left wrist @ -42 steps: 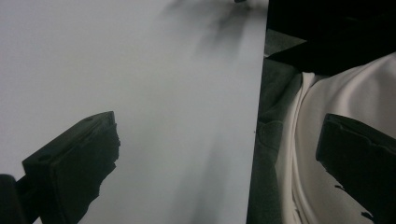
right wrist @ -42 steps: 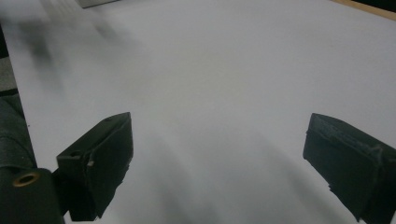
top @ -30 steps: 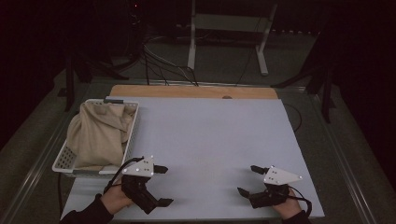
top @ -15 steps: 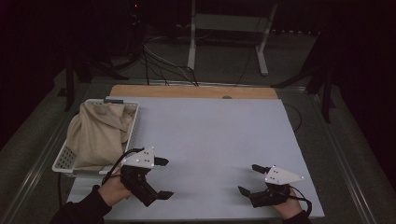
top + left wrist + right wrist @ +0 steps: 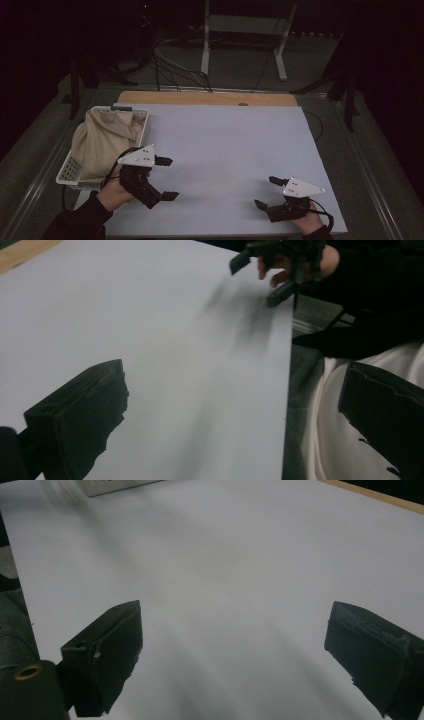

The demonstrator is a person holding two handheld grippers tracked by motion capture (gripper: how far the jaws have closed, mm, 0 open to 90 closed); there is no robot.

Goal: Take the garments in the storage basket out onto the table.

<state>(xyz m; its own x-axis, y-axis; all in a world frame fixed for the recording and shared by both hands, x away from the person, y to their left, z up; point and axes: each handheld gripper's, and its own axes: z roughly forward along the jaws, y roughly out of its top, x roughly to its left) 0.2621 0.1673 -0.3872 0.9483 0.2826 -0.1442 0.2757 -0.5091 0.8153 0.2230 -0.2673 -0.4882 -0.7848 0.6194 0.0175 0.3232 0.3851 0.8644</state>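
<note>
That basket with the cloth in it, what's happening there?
A person holds a tool in each hand over a white table. The left tool is open beside the basket, which holds a beige cloth, but touches neither. The right tool is open too, near the table's front right corner. Nothing is gripped; the cloth seems likely to be picked up next.

Beige cloth (image 5: 102, 142) bunched in white basket (image 5: 67, 172), table's left edge
</note>
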